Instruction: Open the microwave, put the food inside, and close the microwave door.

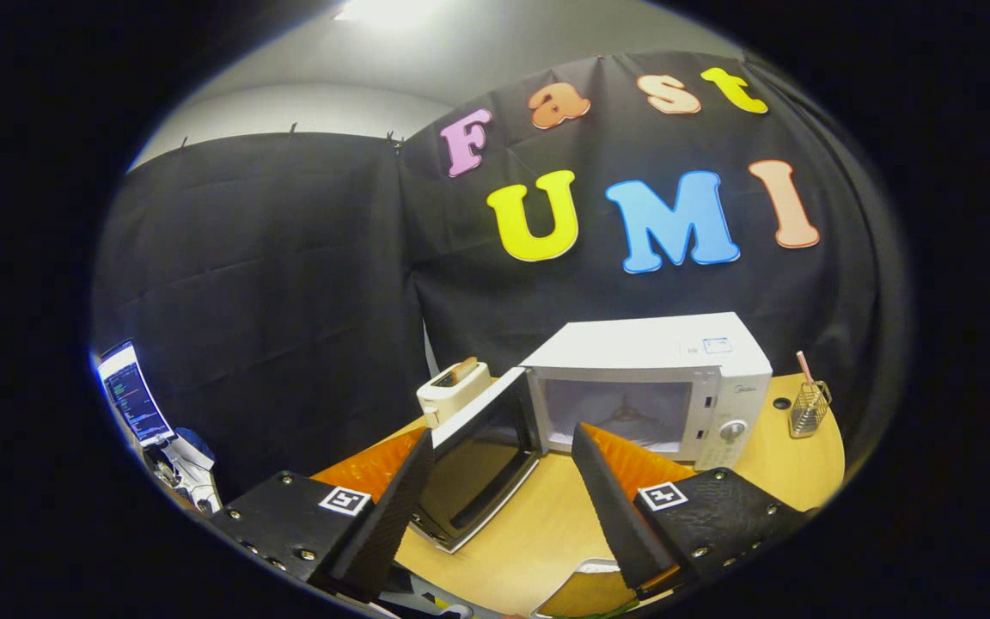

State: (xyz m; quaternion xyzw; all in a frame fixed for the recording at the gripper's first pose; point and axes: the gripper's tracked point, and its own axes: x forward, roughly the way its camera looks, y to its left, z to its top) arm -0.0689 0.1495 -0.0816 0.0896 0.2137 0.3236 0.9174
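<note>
A white microwave [658, 378] stands on the wooden table [538, 533], beyond my fingers. Its door [482, 464] is swung wide open to the left, and the cavity [620, 413] with its turntable hub is bare. My gripper [504, 447] is open, well above the table, with nothing between its fingers. The door's lower edge lies just ahead of the left finger [392, 507]. Just below the right finger, the rim of a white dish [585, 569] with something brownish in it peeks out.
A white toaster [454, 389] with bread in its slot stands left of the microwave, behind the door. A wire holder [809, 408] with a pink stick stands to the microwave's right. A lit screen [134, 400] and gear sit off the table's left side.
</note>
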